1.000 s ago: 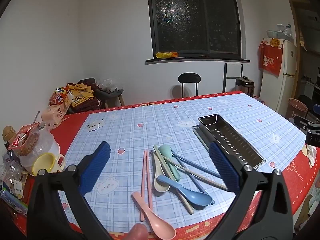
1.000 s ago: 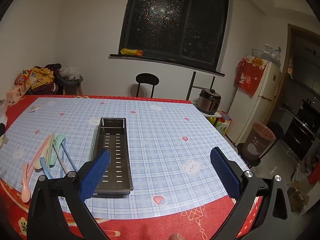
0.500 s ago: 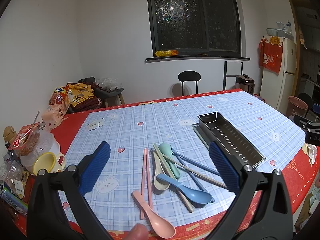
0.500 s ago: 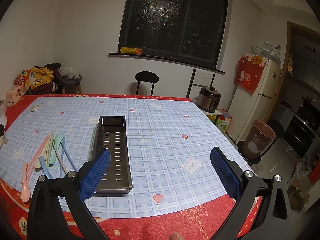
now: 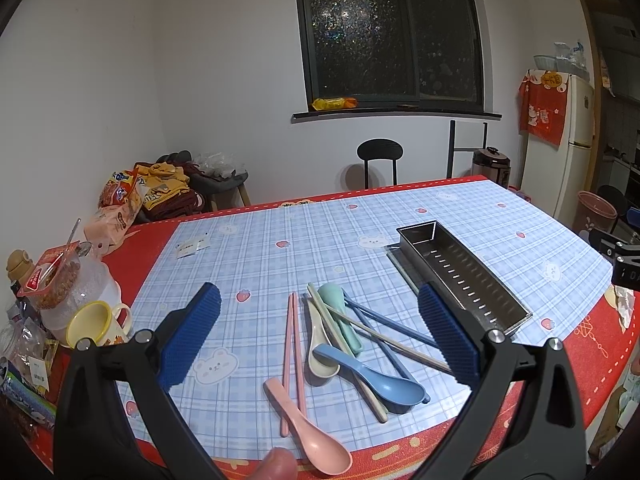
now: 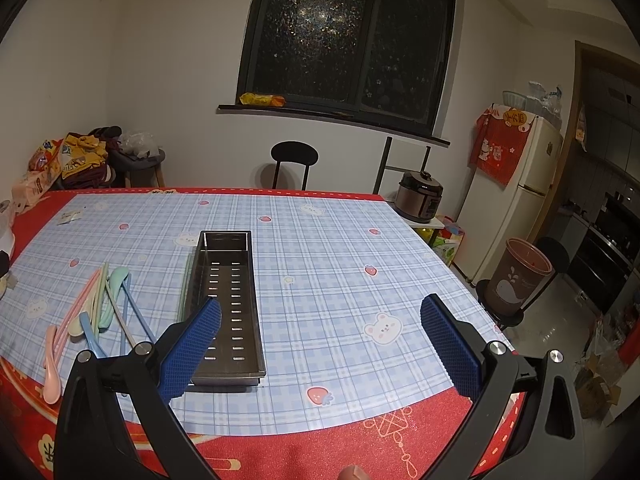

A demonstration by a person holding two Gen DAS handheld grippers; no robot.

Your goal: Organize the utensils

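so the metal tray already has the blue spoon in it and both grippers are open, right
Not quite: the metal tray is empty, as the right wrist view shows. The blue spoon lies on the tablecloth among the other utensils. Both the left gripper and right gripper are open.

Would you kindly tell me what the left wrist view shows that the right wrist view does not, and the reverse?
Only the left wrist view shows the yellow mug and the snack jar at the table's left edge. Only the right wrist view shows the oven in the kitchen. Both show the metal tray, the pink spoon, the blue spoon, the refrigerator and the bin; each view's own tool is open and empty.
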